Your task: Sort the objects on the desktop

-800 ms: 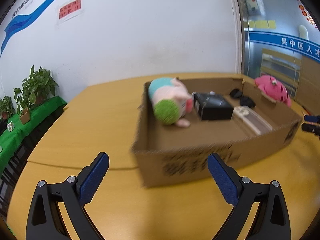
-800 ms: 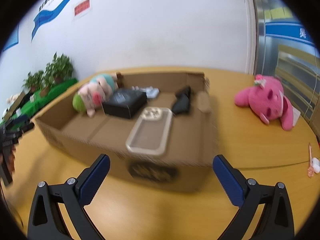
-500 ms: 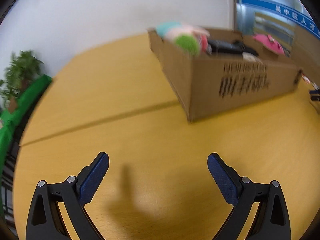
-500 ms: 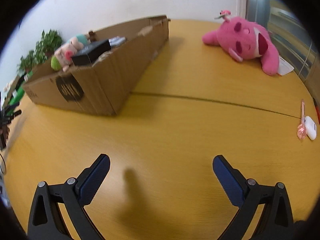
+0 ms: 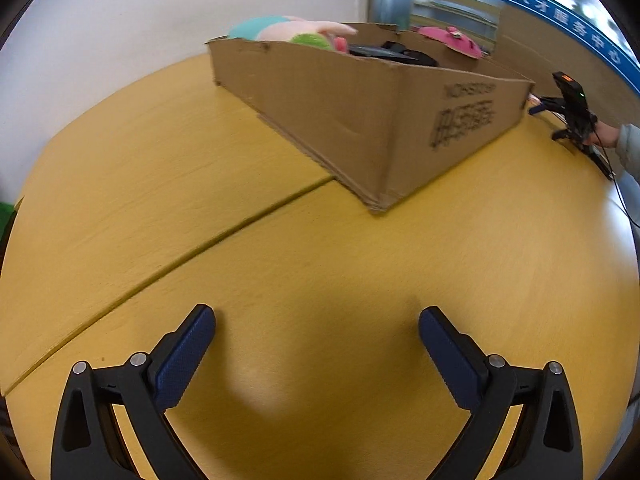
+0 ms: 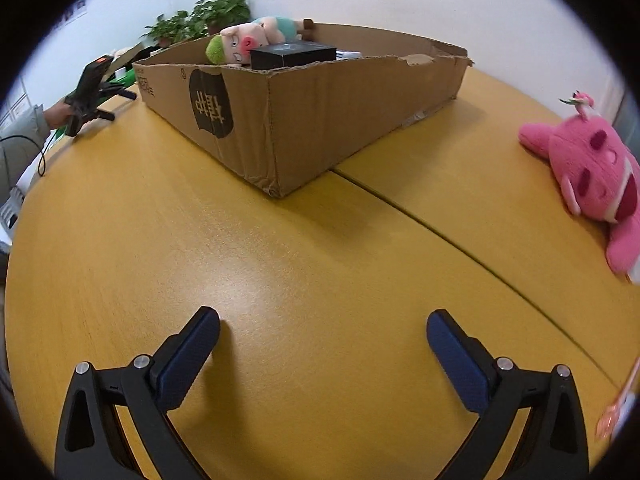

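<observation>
While its ribbed blue pads spread wide and empty, the left hand-held gripper (image 5: 317, 330) has dropped low over the smooth yellow surface (image 5: 160, 184); the corrugated cardboard box (image 5: 360, 120) now looms above. The right hand-held gripper (image 6: 323, 332), likewise released, has swung; the fuzzy pink plush (image 6: 592, 168) lies outside the box.

The left gripper (image 5: 317, 322), black-framed with blue ribbed pads, is held low over the yellow wooden table (image 5: 160, 168), jaws spread wide with nothing between them. A dark seam is seen running diagonally across the tabletop. Beyond it, the brown cardboard box (image 5: 360, 120) is set corner-on, and a pastel plush pig with green hair (image 5: 292, 32) is seen above its rim. At the far right, the right gripper (image 5: 538, 109) is gripped by a hand (image 5: 606, 138).
</observation>
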Available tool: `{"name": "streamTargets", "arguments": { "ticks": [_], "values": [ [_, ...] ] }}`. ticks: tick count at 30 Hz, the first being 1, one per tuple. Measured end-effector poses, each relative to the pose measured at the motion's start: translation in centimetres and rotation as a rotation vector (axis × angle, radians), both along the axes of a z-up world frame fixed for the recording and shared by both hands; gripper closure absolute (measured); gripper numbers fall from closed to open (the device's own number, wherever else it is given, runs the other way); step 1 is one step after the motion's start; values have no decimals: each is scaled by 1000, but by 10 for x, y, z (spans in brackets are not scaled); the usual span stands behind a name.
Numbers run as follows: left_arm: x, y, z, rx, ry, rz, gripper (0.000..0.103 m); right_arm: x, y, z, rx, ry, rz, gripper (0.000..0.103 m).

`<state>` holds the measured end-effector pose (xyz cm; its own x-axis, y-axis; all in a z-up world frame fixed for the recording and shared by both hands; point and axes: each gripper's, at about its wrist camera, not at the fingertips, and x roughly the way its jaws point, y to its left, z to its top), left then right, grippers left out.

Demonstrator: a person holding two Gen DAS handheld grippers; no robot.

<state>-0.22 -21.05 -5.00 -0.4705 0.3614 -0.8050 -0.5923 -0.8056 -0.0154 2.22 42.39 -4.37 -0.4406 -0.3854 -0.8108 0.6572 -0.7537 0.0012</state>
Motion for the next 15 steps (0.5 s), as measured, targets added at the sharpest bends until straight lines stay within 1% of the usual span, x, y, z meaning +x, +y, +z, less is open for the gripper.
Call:
{"name": "streamTargets", "arguments": {
  "ticks": [2,15],
  "values": [
    [-1,-3,0,-1,1,12,0,0,2,0,-2,0,2,0],
    [-4,2,5,-8,3,13,0,-2,4,-1,1,3,3,0]
  ]
}}
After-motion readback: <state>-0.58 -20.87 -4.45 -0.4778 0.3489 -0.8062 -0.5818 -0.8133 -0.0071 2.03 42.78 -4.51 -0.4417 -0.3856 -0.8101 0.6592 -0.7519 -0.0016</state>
